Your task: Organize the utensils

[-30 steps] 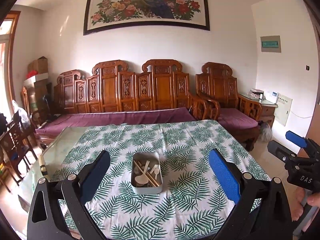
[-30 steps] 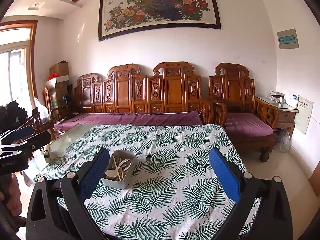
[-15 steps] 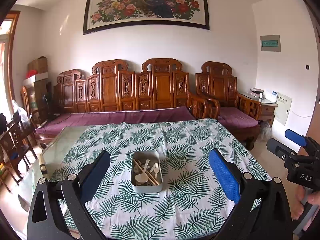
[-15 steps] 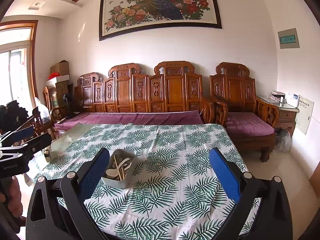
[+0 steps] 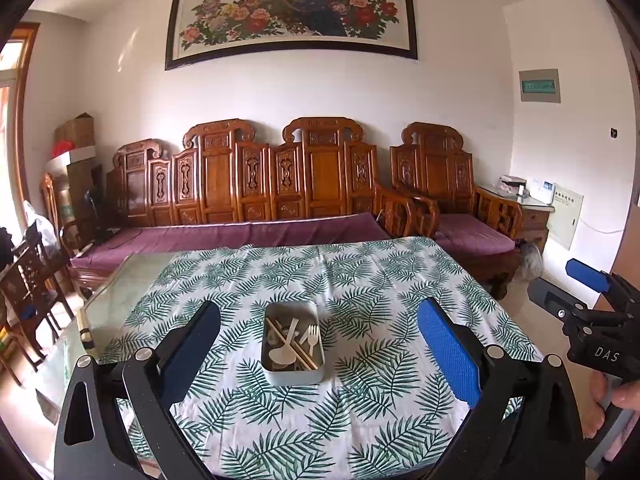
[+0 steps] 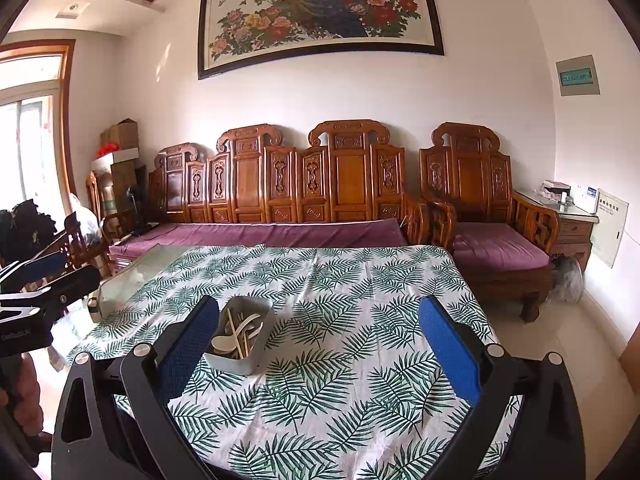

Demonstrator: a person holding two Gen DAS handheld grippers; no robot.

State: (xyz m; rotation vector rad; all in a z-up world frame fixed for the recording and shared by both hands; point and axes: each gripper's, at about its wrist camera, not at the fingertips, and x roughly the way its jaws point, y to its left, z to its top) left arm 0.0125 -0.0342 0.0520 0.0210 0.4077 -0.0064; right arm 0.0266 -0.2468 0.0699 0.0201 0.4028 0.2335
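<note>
Utensils fill the metal tin; left tongs and right tongs gape empty.

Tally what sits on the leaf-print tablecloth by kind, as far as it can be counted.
Metal tin: 1
White fork: 1
White spoon: at least 1
Chopsticks: about 2, overlapping
Total: about 5; more pieces may lie hidden underneath.

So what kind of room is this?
Probably a living room in someone's home. There's a long carved wooden sofa with purple cushions, a big framed peacock painting on the wall, and a table with a leaf-print cloth holding a tin of utensils.
</note>
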